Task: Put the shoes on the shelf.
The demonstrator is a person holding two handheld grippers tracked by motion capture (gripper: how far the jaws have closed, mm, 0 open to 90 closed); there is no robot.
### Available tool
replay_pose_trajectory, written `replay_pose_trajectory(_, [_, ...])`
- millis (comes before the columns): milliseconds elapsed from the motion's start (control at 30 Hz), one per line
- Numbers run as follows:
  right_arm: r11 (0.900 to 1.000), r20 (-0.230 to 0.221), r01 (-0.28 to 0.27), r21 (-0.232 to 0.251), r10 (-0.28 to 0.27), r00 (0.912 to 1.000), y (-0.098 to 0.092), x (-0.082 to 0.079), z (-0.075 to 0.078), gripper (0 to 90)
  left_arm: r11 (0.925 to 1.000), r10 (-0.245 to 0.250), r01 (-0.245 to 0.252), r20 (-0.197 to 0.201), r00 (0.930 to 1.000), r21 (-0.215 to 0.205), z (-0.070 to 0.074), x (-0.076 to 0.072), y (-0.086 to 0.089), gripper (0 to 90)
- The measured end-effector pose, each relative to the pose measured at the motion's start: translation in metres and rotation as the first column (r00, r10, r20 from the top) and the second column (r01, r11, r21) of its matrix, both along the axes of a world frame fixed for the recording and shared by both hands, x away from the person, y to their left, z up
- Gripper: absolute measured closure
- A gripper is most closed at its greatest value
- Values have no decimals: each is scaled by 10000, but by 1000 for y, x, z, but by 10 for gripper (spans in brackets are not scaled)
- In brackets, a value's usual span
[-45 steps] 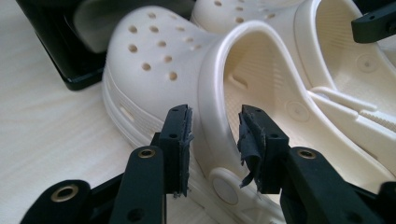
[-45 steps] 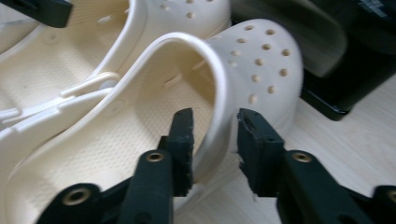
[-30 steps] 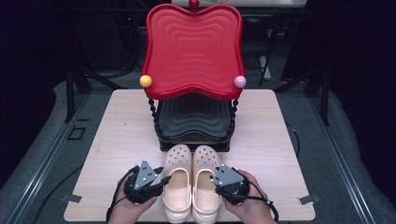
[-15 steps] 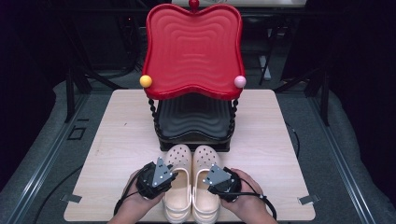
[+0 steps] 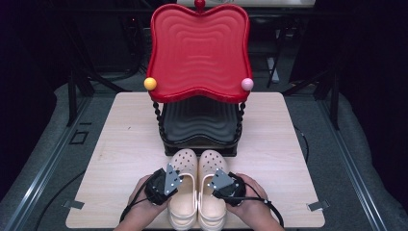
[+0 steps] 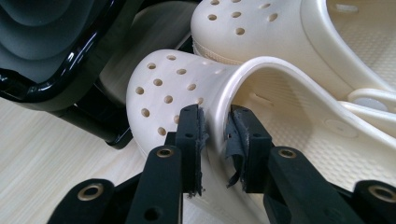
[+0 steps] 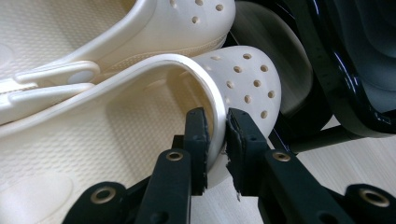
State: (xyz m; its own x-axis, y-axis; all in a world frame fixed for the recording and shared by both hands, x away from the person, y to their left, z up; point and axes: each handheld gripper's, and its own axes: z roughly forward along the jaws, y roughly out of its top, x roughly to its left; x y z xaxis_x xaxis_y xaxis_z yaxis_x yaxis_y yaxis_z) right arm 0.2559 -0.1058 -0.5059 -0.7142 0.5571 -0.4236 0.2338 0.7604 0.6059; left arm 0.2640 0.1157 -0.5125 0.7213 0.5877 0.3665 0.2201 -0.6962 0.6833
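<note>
Two cream perforated clogs lie side by side at the table's front, toes toward a rack. My left gripper (image 5: 169,185) straddles the outer side wall of the left clog (image 5: 184,161). In the left gripper view its jaws (image 6: 215,128) have just been closing, and both pads press the left clog's (image 6: 163,93) rim wall. My right gripper (image 5: 220,185) does the same on the right clog (image 5: 211,161). There too the jaws (image 7: 216,133) have just been closing, and they pinch the right clog's (image 7: 252,79) wall from inside and outside.
Just beyond the toes stands a two-tier rack with a black lower tray (image 5: 199,122) and a red wavy upper tray (image 5: 199,53) on beaded posts. The wooden table (image 5: 125,139) has bare room at left and right. Cables trail from both grippers.
Both grippers have moved inward from the clogs' outer sides onto their side walls, and their jaws have narrowed around those walls. The clogs have stayed in place.
</note>
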Motion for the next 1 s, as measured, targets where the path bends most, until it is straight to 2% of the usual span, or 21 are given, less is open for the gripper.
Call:
replay_pose_trajectory(133, [9997, 121, 221, -40, -221, 9997, -1, -1, 1, 820, 10000, -31, 31, 27, 10000, 65, 1, -1, 0, 792])
replay_pose_trajectory(333, [9980, 256, 544, 331, -552, 9981, -2, -4, -2, 834, 9992, -54, 38, 395, 9992, 407, 0, -5, -2, 826])
replay_pose_trajectory(500, [9969, 447, 739, 254, -750, 9962, -3, -8, -1, 839, 9986, -107, 77, 574, 9983, 528, 0, -8, 0, 836])
replay_pose_trajectory(667, [9957, 402, 838, 390, -853, 9955, -4, -14, 0, 840, 9992, -15, -9, 582, 9983, 408, 4, -14, 5, 839])
replay_pose_trajectory(833, [9946, 488, 893, 521, -918, 9946, -5, -23, 8, 840, 9987, 22, -64, 835, 9965, 501, 10, -22, 11, 839])
replay_pose_trajectory(900, [9939, 475, 846, 701, -880, 9950, -6, -26, 12, 840, 9990, 98, -136, 885, 9960, 427, 14, -25, 14, 839])
replay_pose_trajectory(1000, [9940, 588, 835, 706, -877, 9944, -7, -32, 21, 839, 9993, 145, -176, 901, 9958, 344, 20, -28, 18, 839])
